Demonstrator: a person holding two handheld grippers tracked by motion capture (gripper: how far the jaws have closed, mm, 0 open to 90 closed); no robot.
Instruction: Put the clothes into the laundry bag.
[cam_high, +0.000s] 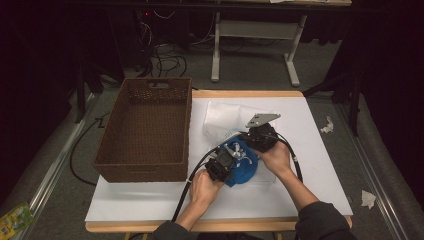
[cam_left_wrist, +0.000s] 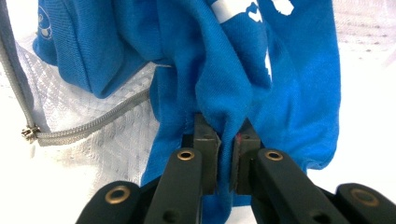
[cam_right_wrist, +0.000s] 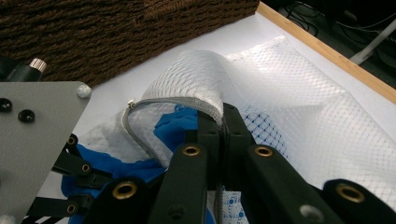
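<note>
While both grippers are clamping, a blue garment (cam_high: 243, 167) is sitting half inside a white mesh bag (cam_high: 227, 120) at mid-table, right of the wicker basket (cam_high: 145, 127).

As the left gripper (cam_left_wrist: 228, 140) is pinching a fold of the blue cloth and the right gripper (cam_right_wrist: 223, 122) is biting the bag's grey zipper edge (cam_right_wrist: 140, 135), the risks are looking plain: the thin fold may be slipping free if the hands pull apart sharply, and the cloth may be snagging on the zipper teeth or dragging the bag along. Hands and grippers are covering much of the garment from above, so how far it is inside the bag is hard to judge; its white print is cut off.
</note>
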